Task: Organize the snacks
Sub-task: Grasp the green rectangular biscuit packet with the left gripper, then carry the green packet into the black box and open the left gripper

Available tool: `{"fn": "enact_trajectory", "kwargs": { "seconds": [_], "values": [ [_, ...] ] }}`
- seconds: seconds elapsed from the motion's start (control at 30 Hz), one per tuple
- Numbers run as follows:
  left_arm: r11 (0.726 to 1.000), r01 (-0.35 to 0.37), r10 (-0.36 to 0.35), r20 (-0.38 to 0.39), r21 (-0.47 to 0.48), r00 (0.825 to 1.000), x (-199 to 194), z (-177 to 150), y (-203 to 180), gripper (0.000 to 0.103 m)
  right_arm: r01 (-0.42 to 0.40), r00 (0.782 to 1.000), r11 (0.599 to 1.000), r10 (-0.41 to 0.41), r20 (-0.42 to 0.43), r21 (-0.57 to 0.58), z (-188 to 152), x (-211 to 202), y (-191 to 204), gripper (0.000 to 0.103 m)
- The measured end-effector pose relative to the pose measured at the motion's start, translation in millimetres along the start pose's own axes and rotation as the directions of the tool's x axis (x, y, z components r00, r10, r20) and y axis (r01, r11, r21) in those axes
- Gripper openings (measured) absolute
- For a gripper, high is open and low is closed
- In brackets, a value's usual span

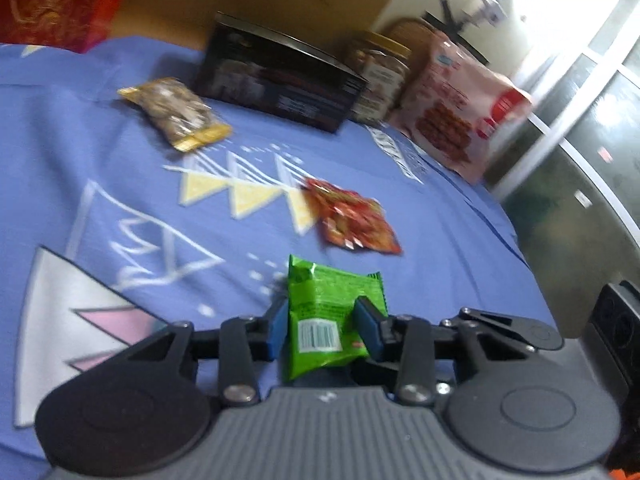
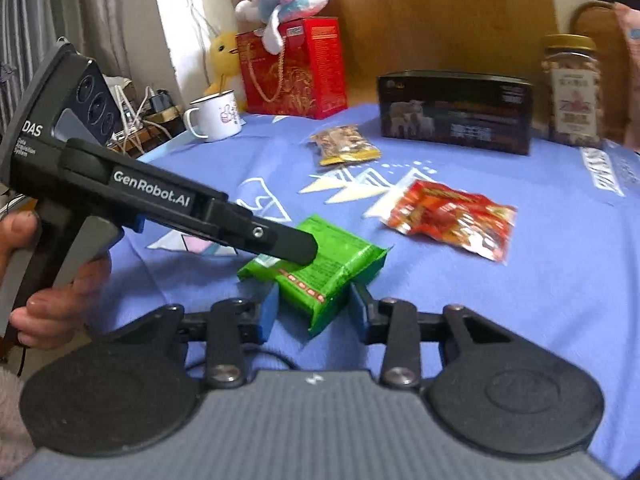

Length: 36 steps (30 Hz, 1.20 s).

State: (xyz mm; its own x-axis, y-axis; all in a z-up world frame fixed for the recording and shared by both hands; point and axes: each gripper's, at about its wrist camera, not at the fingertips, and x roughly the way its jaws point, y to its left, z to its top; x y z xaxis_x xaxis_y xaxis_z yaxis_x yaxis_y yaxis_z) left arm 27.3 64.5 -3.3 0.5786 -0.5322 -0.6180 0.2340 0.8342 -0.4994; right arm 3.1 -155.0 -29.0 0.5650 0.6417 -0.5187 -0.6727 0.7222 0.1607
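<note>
The left gripper (image 1: 324, 326) is clamped on the green snack packet (image 1: 326, 328), blue pads pressing both its sides. The right gripper (image 2: 314, 312) stands loosened, its pads flanking the packet's near corner without pressing. Just beyond the grippers a red snack packet (image 2: 452, 220) lies on the blue tablecloth (image 2: 540, 280); farther off are a nut packet (image 2: 344, 146), a black box (image 2: 456, 118) and a jar (image 2: 572, 88).
</note>
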Motion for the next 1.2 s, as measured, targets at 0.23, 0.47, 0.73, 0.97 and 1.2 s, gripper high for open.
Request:
{"fn": "enact_trajectory", "kwargs": {
  "seconds": [0.23,0.47,0.73,0.97,1.2],
  "values": [
    [0.996,0.018,-0.017,-0.016,0.091,1.000,10,-14,-30,0.038,0.056,0.998,0.995,-0.057,0.016,0.079,-19,-24,-5,0.039],
    [0.997,0.025,-0.026,0.007,0.074,1.000,-9,-9,-21,0.038,0.031,0.999,0.997,-0.033,0.030,0.064,-13,-23,5,0.037],
    [0.998,-0.008,-0.001,0.129,0.069,0.992,-32,28,-11,0.037,0.027,0.992,1.000,-0.026,0.123,-0.006,26,-6,16,0.036],
    [0.993,-0.006,-0.012,0.150,0.120,0.989,-14,76,-10,0.037,0.076,0.984,0.997,-0.076,0.163,0.007,58,10,-1,0.036],
    [0.993,0.002,-0.028,0.219,0.114,0.975,17,158,-3,0.038,0.140,0.962,0.990,-0.138,0.234,0.010,116,41,-42,0.035]
  ]
}}
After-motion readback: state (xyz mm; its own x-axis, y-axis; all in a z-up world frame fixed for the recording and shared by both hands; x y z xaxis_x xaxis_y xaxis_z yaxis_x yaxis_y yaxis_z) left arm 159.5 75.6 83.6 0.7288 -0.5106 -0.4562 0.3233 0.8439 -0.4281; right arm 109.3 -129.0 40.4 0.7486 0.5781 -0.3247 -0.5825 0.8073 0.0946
